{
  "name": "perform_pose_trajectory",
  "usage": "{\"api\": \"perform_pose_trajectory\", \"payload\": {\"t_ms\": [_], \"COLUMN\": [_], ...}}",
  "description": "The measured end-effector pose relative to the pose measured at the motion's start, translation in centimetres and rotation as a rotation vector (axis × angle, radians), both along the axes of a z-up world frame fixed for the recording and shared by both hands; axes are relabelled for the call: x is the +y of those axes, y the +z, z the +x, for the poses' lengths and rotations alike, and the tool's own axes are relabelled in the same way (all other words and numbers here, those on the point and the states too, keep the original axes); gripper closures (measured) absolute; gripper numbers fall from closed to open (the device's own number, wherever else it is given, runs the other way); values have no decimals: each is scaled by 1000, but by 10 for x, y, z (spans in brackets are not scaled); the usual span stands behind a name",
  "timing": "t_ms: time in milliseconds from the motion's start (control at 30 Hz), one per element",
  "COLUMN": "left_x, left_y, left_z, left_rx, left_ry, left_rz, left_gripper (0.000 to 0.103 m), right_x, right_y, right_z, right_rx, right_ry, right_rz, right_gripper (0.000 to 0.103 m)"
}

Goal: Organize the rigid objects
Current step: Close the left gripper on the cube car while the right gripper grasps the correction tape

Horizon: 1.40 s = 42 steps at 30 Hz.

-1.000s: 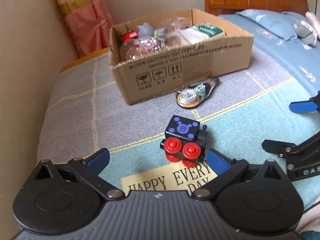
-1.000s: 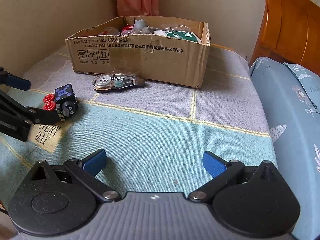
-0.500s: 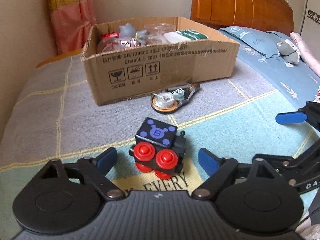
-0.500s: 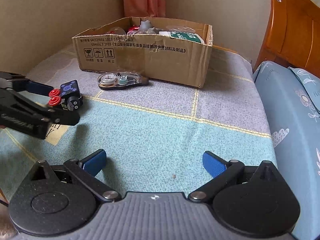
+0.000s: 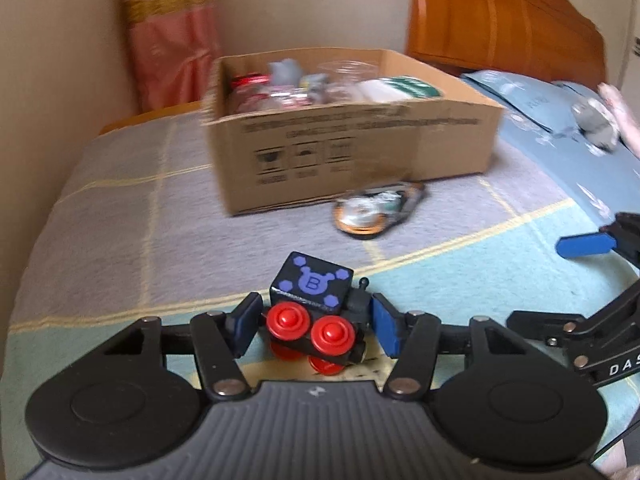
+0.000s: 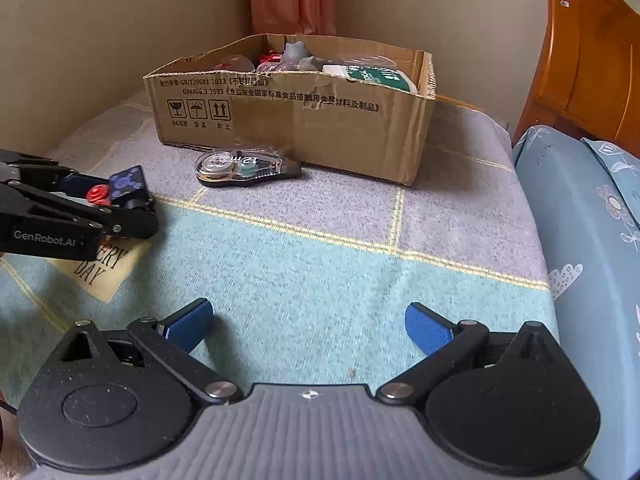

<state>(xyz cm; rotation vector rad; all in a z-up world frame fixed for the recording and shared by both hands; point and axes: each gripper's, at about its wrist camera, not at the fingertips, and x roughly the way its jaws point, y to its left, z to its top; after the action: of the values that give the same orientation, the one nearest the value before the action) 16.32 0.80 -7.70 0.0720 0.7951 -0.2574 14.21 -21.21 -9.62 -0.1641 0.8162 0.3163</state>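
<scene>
Grasp step. The left gripper (image 5: 312, 322), its jaws having just been closing, now presses both blue pads against the toy train (image 5: 316, 316) resting on the bed (image 6: 320, 280). The right gripper (image 6: 308, 324) hovers wide open, holding nothing. Next, judged: lift the train over the near wall of the cardboard box (image 5: 360, 152), passing above the tape dispenser (image 5: 376, 212). The blanket between them lies open; a wall borders the bed's far-left side.
</scene>
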Motion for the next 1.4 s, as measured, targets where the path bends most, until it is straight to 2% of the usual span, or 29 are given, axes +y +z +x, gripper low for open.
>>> {"api": "perform_pose_trajectory", "payload": {"t_ms": [233, 367, 767, 1267, 1400], "left_x": [39, 51, 63, 61, 62], "left_y": [1, 1, 2, 2, 3], "left_z": [2, -1, -3, -1, -1], "left_rx": [27, 23, 18, 20, 22], "left_ry": [150, 185, 187, 186, 186], "left_rz": [-8, 1, -11, -11, -15], "left_gripper": [45, 45, 45, 45, 45], "right_x": [22, 41, 84, 97, 93], "right_y": [2, 2, 1, 2, 3], "right_z": [21, 37, 87, 93, 88], "right_rx": [20, 22, -3, -20, -35], "right_ry": [47, 79, 46, -8, -12], "right_rz": [-8, -8, 0, 0, 4], "right_gripper": [0, 0, 0, 0, 8]}}
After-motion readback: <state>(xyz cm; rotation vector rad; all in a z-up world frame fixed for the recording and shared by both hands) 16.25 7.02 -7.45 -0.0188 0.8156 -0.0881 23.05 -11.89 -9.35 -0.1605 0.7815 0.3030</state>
